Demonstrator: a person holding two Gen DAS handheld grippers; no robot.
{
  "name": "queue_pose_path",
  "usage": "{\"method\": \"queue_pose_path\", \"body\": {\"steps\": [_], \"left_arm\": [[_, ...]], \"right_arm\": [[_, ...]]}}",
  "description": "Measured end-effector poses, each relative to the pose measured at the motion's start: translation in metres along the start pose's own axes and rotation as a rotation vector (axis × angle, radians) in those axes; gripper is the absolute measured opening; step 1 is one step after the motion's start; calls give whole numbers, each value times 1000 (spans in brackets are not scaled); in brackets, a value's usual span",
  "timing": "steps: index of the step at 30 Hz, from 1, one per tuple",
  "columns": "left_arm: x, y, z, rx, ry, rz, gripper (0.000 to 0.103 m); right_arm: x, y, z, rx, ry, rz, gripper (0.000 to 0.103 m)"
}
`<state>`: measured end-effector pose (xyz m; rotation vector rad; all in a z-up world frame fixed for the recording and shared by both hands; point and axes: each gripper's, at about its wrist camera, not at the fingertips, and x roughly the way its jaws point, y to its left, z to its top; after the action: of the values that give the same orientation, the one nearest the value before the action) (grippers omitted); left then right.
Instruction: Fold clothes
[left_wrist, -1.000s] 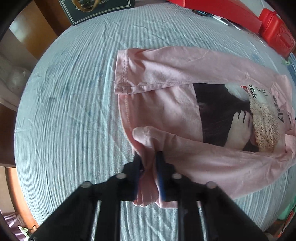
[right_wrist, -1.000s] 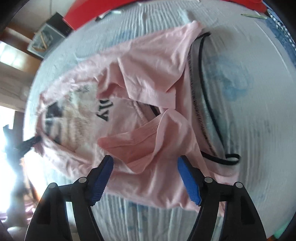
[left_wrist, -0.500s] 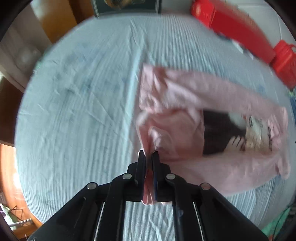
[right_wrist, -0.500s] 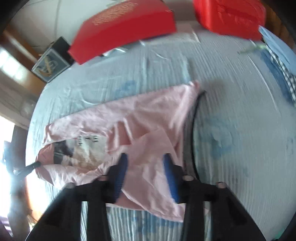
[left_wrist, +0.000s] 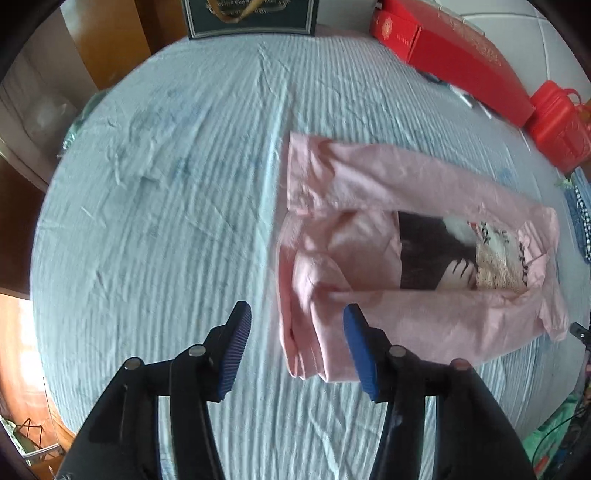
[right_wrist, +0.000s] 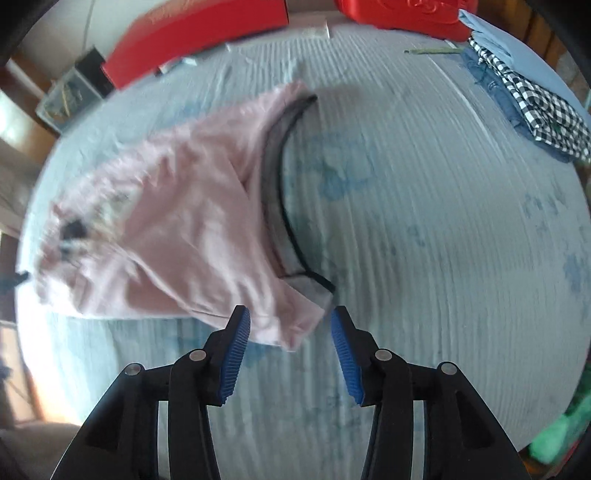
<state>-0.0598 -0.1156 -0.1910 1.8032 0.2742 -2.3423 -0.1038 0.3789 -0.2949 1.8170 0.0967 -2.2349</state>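
A pink shirt (left_wrist: 399, 258) with a dark printed picture lies on the light blue sheet (left_wrist: 166, 221), both long sides folded in over the middle. My left gripper (left_wrist: 297, 341) is open above the shirt's near left end and holds nothing. In the right wrist view the same shirt (right_wrist: 177, 229) lies blurred, its black-edged collar (right_wrist: 280, 206) facing right. My right gripper (right_wrist: 290, 345) is open with the shirt's near corner between its jaws, not pinched.
A long red box (left_wrist: 454, 51) and a red container (left_wrist: 557, 122) stand at the far edge. A dark framed box (left_wrist: 251, 16) is at the back. Folded checked and blue clothes (right_wrist: 532, 96) are stacked at the far right. Wooden furniture (left_wrist: 107, 40) stands left.
My left gripper has let go of the folded-in edge and opened. My right gripper closed partly, then opened again and pulled back. Both long edges now lie flat on the shirt.
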Motion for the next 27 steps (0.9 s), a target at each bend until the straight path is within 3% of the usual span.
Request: {"method": "queue_pose_path", "body": {"steps": [1, 3, 5, 8, 10, 11, 12, 13, 16, 17, 20, 22, 23, 27], "left_arm": [[5, -2, -1, 6, 11, 4, 51], [15, -7, -3, 18, 32, 13, 51], [25, -12, -5, 29, 53, 22, 51], [39, -17, -8, 37, 75, 30, 53], [39, -17, -8, 35, 62, 46, 56], [39, -17, -7, 33, 65, 51, 58], [39, -16, -6, 29, 75, 49, 59], [39, -14, -6, 23, 85, 46, 59], [21, -9, -5, -4, 64, 7, 58], [12, -7, -4, -18, 46, -25, 59], [-12, -6, -1, -59, -7, -149, 60], [-17, -12, 1, -46, -23, -187, 76], [-16, -19, 2, -24, -22, -189, 89], [5, -49, 3, 62, 19, -126, 91]], "right_arm": [[8, 1, -1, -6, 21, -2, 44], [19, 4, -1, -23, 53, -2, 4], [7, 9, 2, -56, 38, -64, 4], [-17, 3, 6, -120, -1, -245, 3], [-14, -10, 8, -122, 18, -349, 4], [-9, -18, 8, -117, 42, -385, 10], [-7, -21, 6, -95, 53, -356, 19], [-9, -25, 3, -43, 47, -271, 23], [-23, -35, -6, 108, 2, -51, 26], [-28, -38, -11, 174, -25, 37, 29], [-30, -39, -17, 271, -60, 173, 43], [-30, -37, -19, 288, -85, 201, 56], [-29, -36, -19, 291, -95, 208, 65], [-18, -22, -17, 295, -109, 224, 67]]}}
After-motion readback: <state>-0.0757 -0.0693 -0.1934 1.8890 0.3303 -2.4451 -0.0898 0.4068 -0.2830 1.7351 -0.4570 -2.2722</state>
